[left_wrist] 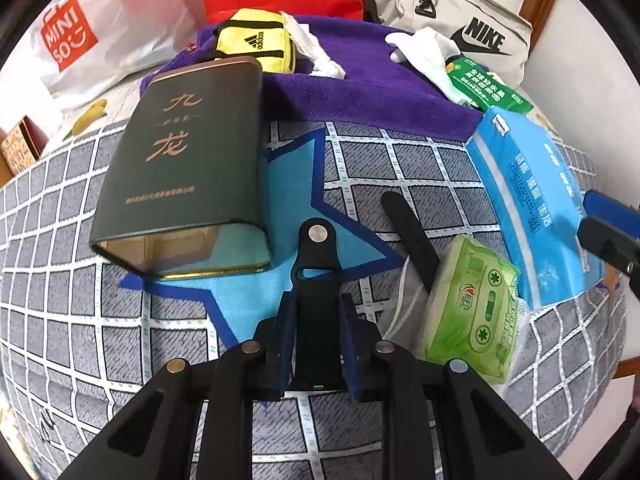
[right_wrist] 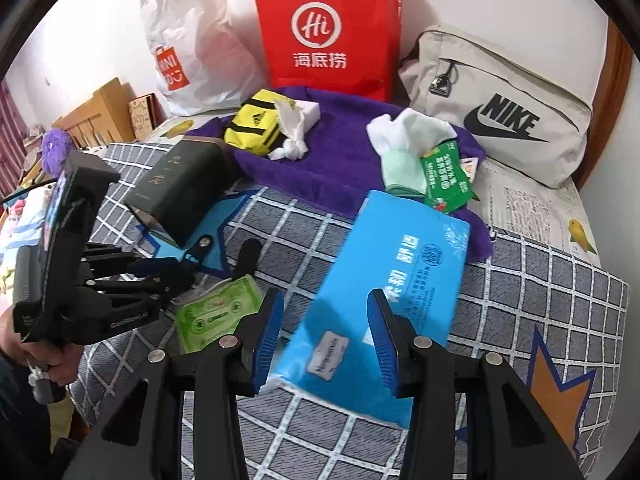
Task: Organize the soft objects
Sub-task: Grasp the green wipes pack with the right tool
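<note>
My left gripper [left_wrist: 318, 300] is shut on a black strap [left_wrist: 316, 248] with a metal stud, which sticks out past the fingertips over a blue star on the bedcover. A second black strap piece [left_wrist: 408, 232] lies just to the right. Beside it rests a green tissue pack [left_wrist: 472, 312]. My right gripper [right_wrist: 326, 340] is shut on the near end of a blue tissue pack [right_wrist: 384, 272], one blue pad on each side. In the right wrist view the left gripper [right_wrist: 176, 276] is at the left, held by a hand, near the green pack [right_wrist: 216, 312].
A dark green tin [left_wrist: 184, 168] lies on its side at the left. Behind it, a purple towel [left_wrist: 380, 84] carries a yellow pouch [left_wrist: 256, 44], white gloves [left_wrist: 428, 52] and a green sachet [left_wrist: 484, 88]. A red bag [right_wrist: 328, 28], a white plastic bag [right_wrist: 192, 48] and a beige Nike bag [right_wrist: 500, 108] line the wall.
</note>
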Demonstrator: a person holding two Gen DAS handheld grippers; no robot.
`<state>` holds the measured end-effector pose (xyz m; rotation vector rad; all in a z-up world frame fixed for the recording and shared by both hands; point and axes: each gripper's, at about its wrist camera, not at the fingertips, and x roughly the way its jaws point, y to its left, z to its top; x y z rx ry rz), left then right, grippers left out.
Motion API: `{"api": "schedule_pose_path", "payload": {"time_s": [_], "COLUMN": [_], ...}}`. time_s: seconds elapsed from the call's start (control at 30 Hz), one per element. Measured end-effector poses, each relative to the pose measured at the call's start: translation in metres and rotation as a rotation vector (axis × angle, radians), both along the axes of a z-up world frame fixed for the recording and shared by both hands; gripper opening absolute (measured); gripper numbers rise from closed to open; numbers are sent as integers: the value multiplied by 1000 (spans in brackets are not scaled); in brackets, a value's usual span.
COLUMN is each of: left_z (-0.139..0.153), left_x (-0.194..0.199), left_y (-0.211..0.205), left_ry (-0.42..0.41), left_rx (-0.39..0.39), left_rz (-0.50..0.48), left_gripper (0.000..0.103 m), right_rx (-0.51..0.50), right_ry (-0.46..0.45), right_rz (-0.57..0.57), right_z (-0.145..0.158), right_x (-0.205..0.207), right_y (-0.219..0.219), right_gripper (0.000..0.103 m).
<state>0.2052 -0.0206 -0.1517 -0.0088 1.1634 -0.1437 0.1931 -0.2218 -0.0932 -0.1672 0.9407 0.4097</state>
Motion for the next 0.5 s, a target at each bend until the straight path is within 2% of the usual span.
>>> {"api": "schedule_pose_path", "payload": {"time_s": [0.13,0.2,0.3,0.5], "left_z": [8,11,16,25], "left_x": [-10,-16,-26,-42], "left_y": [15,24,31,52], "left_ry": [-9,-12,-24,-61], "left_rx": [-9,-37,-46,-52], "left_rz": [6,12,24,62], "left_gripper": [20,20,20,20], "right_rx": [12,21,34,-20], "right_ry": [2,-1,9,46], "right_rz": [43,86,139,222], "right_z": [1,-1,-7,-26], "right_x": [-8,-14,-20,-25], "right_y": [11,22,37,70], "right_gripper": [44,44,52,55]}}
